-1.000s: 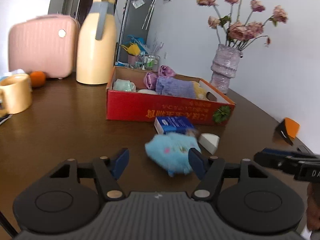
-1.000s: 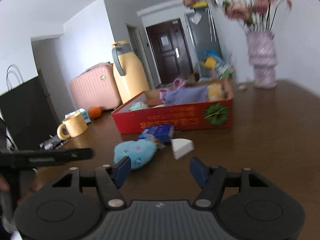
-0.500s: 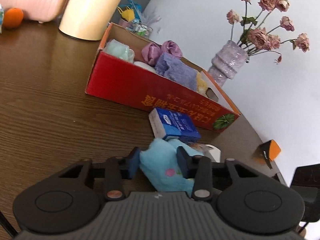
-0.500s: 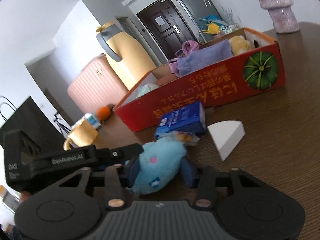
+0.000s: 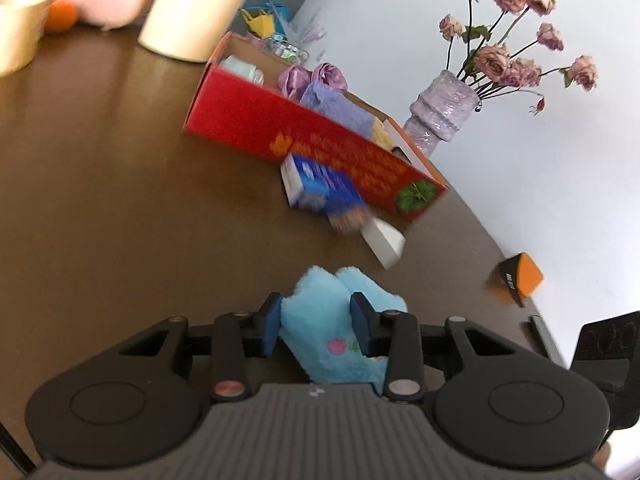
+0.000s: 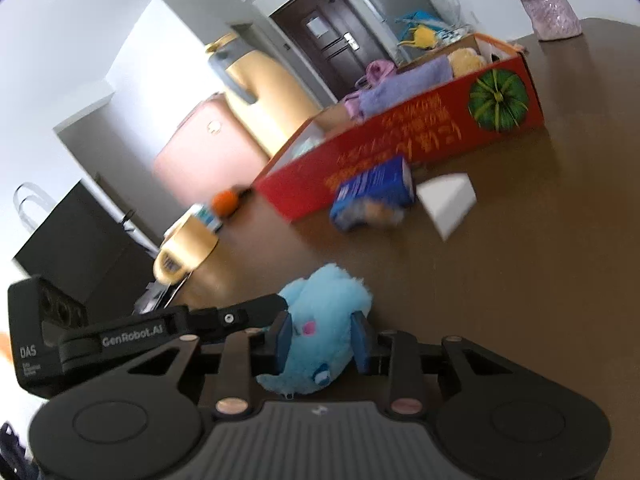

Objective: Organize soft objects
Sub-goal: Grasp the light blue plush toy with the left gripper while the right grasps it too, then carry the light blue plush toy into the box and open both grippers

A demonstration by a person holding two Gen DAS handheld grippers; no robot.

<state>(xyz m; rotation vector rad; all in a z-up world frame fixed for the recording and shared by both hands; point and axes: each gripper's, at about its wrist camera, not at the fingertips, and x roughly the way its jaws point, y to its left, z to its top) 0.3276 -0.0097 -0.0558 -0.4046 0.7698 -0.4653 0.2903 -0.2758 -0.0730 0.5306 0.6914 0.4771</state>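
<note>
With both grippers pinching one blue plush toy [image 5: 332, 332], a tug-of-war looms.
Left gripper [image 5: 318, 330] and right gripper [image 6: 320, 340], each closed on it, could stretch it short of the red box [image 5: 304, 136].

We see the box [image 5: 304, 136] on the table [image 5: 100, 208], with a towel [image 5: 340, 110] and other soft things inside it. Just in front of the box lies a small carton [image 5: 320, 188], and beside that a wedge-shaped sponge [image 5: 382, 240]. Nearer to us, apart from both, is the plush toy [image 5: 320, 320], between the fingers of the left gripper [image 5: 316, 326] and also of the right gripper [image 6: 320, 340]. Behind the box stand a jug [image 6: 264, 92] and a suitcase [image 6: 204, 148]; a vase [image 5: 438, 120] stands at the box's far end.
</note>
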